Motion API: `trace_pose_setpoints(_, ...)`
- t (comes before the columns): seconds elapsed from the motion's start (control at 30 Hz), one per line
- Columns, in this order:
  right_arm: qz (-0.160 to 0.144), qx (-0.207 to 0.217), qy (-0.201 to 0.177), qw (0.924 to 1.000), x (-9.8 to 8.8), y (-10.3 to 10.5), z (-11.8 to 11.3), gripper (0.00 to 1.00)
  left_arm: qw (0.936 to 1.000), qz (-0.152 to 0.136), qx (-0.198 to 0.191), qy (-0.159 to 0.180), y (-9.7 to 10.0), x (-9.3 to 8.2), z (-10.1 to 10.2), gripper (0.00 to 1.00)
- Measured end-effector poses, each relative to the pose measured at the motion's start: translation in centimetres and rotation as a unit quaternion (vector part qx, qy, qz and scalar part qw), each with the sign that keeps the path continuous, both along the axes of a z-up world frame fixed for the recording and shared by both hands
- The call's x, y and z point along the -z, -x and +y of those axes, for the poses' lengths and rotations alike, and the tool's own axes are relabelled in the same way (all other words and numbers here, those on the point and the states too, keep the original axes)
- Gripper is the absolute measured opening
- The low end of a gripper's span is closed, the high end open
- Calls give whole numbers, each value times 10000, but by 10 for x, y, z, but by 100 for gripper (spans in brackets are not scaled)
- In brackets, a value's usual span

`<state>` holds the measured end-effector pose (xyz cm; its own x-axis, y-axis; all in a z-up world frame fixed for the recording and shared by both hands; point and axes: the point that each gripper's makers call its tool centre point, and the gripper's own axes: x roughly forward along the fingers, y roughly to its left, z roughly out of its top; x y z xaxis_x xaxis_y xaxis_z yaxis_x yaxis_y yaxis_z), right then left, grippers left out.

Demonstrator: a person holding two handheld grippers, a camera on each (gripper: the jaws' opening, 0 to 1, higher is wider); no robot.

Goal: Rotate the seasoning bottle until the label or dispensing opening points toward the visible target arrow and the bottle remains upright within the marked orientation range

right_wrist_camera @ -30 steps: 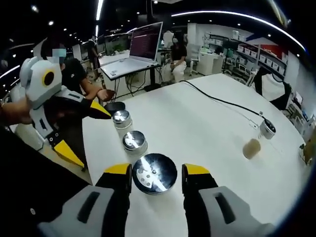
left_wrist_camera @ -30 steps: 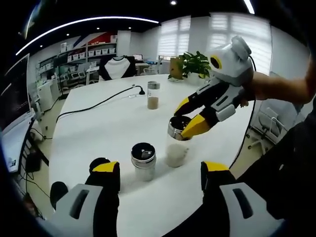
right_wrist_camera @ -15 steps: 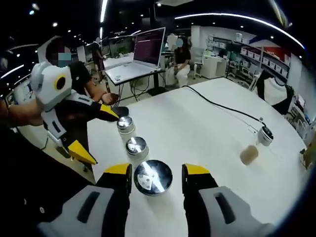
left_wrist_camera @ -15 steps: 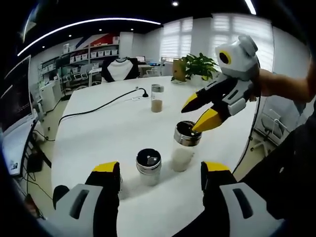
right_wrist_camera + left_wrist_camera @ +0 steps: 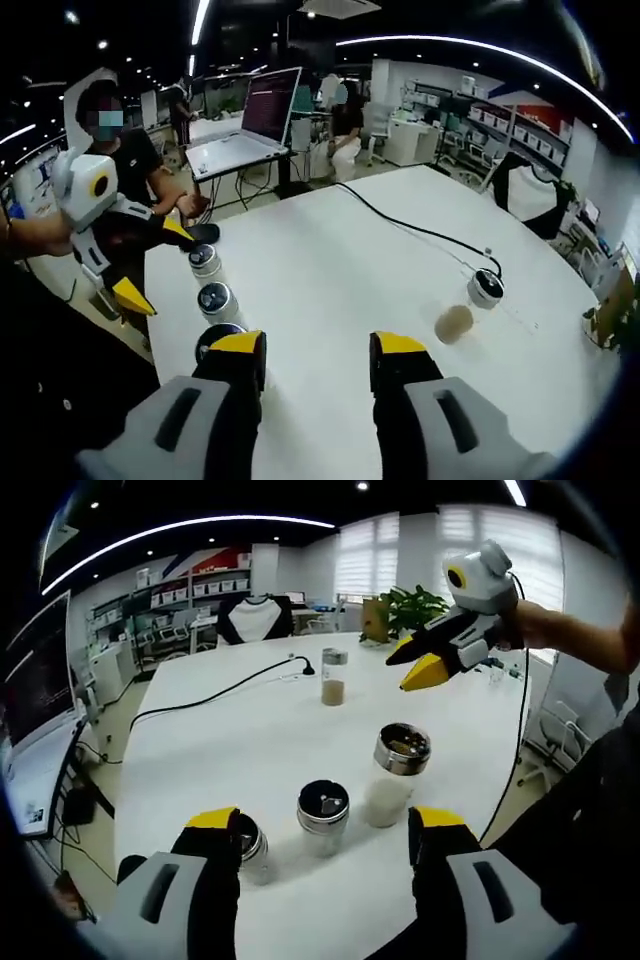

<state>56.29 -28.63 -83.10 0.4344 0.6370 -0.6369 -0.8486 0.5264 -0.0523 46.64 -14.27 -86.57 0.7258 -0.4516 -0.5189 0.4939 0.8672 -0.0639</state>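
Three seasoning bottles stand upright in a row near the white table's edge: a tall steel-lidded one [image 5: 395, 775] with pale contents, a shorter one [image 5: 323, 815] with a black holed top, and a small one [image 5: 250, 845] beside my left jaw. My left gripper [image 5: 325, 822] is open, just short of the row. My right gripper [image 5: 408, 670] hangs open in the air above and beyond the tall bottle, touching nothing. In the right gripper view the row [image 5: 216, 300] lies left of my open right gripper [image 5: 320, 350], with the left gripper [image 5: 160, 265] open behind it.
A fourth bottle [image 5: 334, 675] with brown contents stands farther out, next to a black cable [image 5: 220, 685]. The table [image 5: 330, 270] is broad and white. A seated person [image 5: 125, 160], a laptop [image 5: 250, 130] and a potted plant [image 5: 415, 605] lie beyond its edges.
My right gripper has lifted off the tall bottle's lid and drawn away, up and back. Both cameras have pulled back, so the small third bottle now shows by my left jaw.
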Motion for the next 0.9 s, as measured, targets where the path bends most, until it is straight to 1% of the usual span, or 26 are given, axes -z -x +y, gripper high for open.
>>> trace_pose_setpoints(0.17, 19, 112, 28, 9999, 3, -15, -10, 41, 10000, 30, -46, 5, -9, 2, -3, 73)
trace_pose_setpoints(0.23, 11, 168, 15, 9999, 3, -22, -13, 41, 10000, 29, 1, 27, -11, 2, -9, 73)
trace_pose_setpoints(0.33, -15, 220, -5, 9998, 2, -31, -17, 41, 9999, 7, 138, 46, -14, 1, -20, 77)
trace_pose_setpoints(0.37, -29, 258, 1, 9997, 2, -37, -20, 41, 9995, -45, 300, 28, -15, 0, -27, 80)
trace_pose_setpoints(0.43, -35, 326, 6, 9995, 1, -45, -24, 41, 9991, -97, 424, 1, -17, -2, -36, 84)
trace_pose_setpoints(0.53, -80, 371, -36, 9993, -3, -54, -29, 42, 9982, -121, 586, 20, -21, -4, -48, 85)
trace_pose_setpoints(0.63, -101, 425, -48, 9990, -5, -64, -35, 42, 9977, -48, 675, 61, -26, -4, -58, 86)
trace_pose_setpoints(0.77, -133, 496, -53, 9987, -10, -78, -42, 42, 9966, -48, 817, 93, -33, -6, -68, 86)
trace_pose_setpoints(0.8, -138, 496, -57, 9987, -10, -85, -45, 42, 9963, -54, 852, 94, -35, -7, -71, 86)
trace_pose_setpoints(0.9, -153, 529, -17, 9985, -11, -96, -49, 42, 9957, -65, 917, 75, -38, -8, -75, 86)
